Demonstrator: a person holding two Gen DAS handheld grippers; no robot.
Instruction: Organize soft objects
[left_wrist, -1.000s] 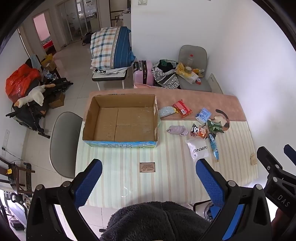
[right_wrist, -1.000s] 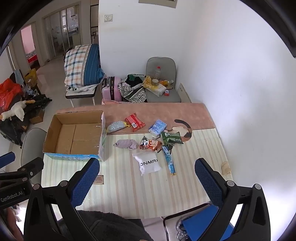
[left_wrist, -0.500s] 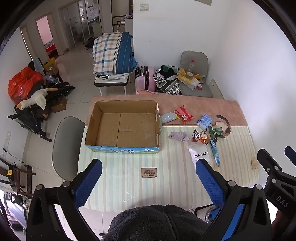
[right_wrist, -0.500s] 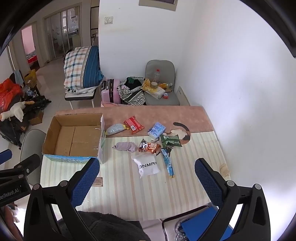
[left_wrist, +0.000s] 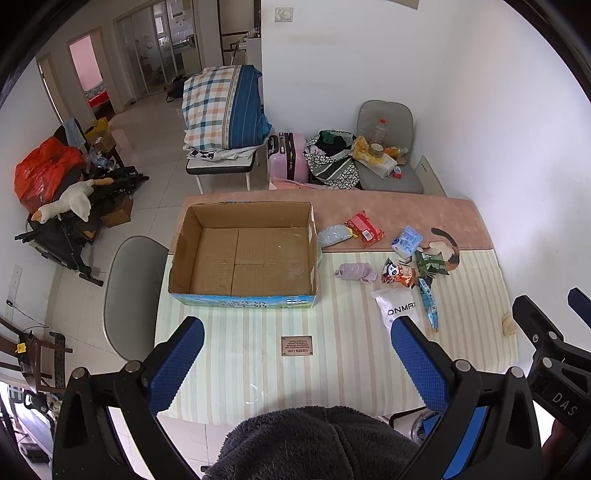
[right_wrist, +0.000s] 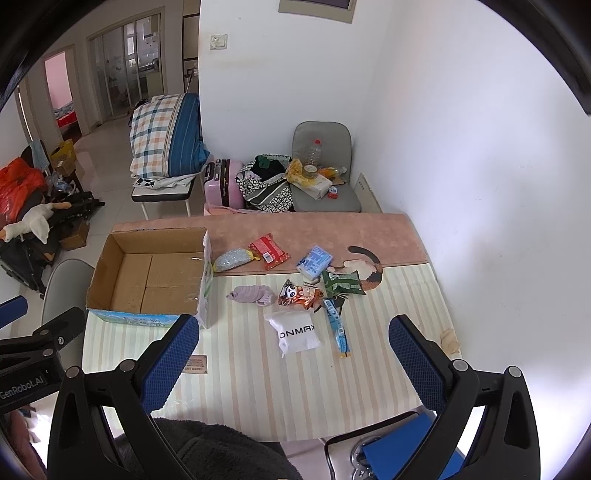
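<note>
An open, empty cardboard box (left_wrist: 243, 254) (right_wrist: 155, 275) stands on the left of the striped table (left_wrist: 258, 369). To its right lie soft items: a lilac cloth bundle (left_wrist: 356, 272) (right_wrist: 253, 294), a white ONMAX pouch (left_wrist: 397, 310) (right_wrist: 297, 331), a red packet (left_wrist: 364, 228) (right_wrist: 268, 251), a grey glittery pouch (left_wrist: 332, 233) (right_wrist: 231, 259), a blue tissue pack (left_wrist: 406, 242) (right_wrist: 314, 260), an orange panda snack bag (left_wrist: 398, 274) (right_wrist: 299, 294), a green packet (right_wrist: 341, 282) and a blue stick pack (right_wrist: 338, 328). My left gripper (left_wrist: 295, 343) and right gripper (right_wrist: 293, 341) are open, empty, high above the table's near edge.
A grey chair (left_wrist: 129, 291) stands left of the table. A white wall (right_wrist: 480, 184) bounds the right side. Behind the table are a pink suitcase (left_wrist: 290, 157), bags, a loaded chair (left_wrist: 388, 162) and folded bedding (left_wrist: 225, 107). A small label (left_wrist: 296, 345) lies near the front.
Both grippers have risen and pulled back, so the table and room look smaller and more of the far wall shows. Nothing on the table has moved.
</note>
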